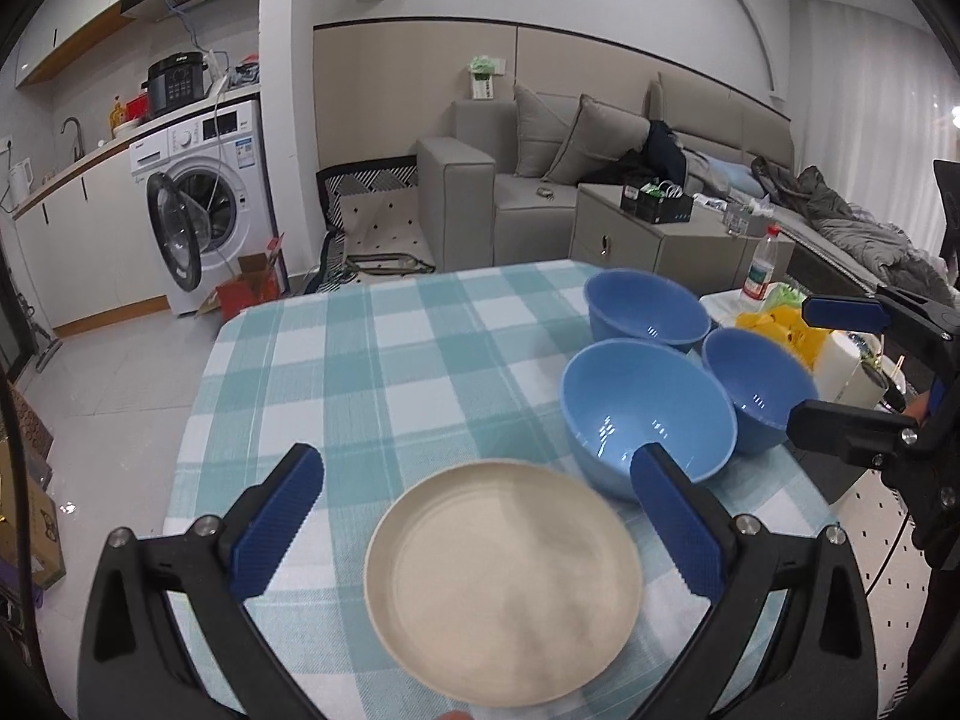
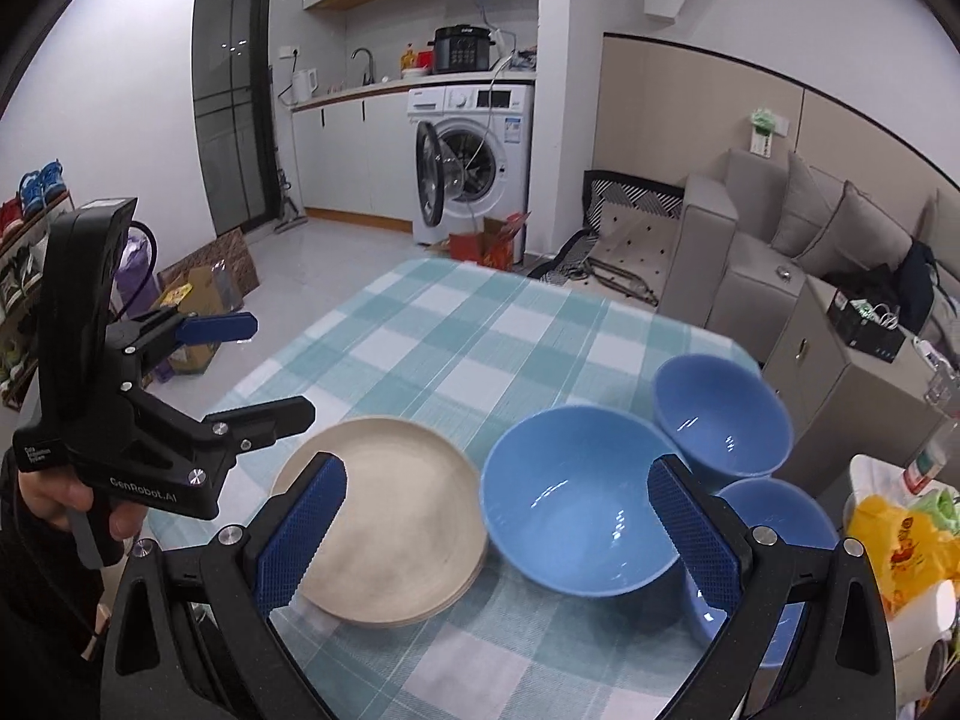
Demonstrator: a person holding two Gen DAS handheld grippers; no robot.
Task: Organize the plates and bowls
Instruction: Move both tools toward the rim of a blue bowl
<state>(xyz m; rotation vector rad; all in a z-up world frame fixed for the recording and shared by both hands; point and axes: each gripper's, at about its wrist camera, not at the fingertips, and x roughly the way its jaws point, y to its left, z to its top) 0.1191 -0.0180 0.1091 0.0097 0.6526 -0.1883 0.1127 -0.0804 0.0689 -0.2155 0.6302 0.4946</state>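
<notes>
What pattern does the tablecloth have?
The tablecloth has a teal and white check pattern, shown best in the right wrist view.

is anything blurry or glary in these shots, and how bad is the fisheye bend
Left wrist view: the beige plate is softly smeared, the tablecloth sharper; small glints sit in the big blue bowl. Right wrist view: similar glints in that bowl, and the plate's rim looks smeared. Both views bend straight walls and cabinets into curves, with dark corners.
</notes>
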